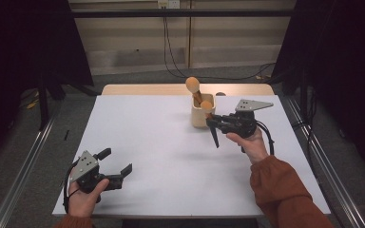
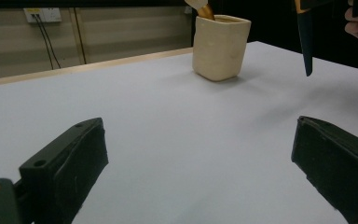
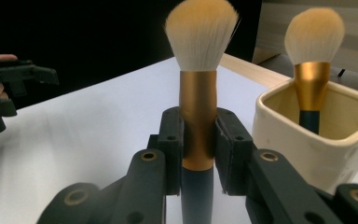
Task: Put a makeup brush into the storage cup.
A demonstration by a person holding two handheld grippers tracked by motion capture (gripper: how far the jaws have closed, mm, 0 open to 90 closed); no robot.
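My right gripper is shut on the gold ferrule of a makeup brush, held upright beside the cup. Its pale bristle head points up and its dark handle hangs down above the table. A cream square cup stands at the far middle of the white table, and a second brush stands in it, bristles up. My left gripper rests open at the near left with nothing between its jaws.
A pale wooden strip borders the table's far edge. Metal rails run along the floor on both sides. Cables hang from a wall socket behind the table. Dark curtains stand at both far corners.
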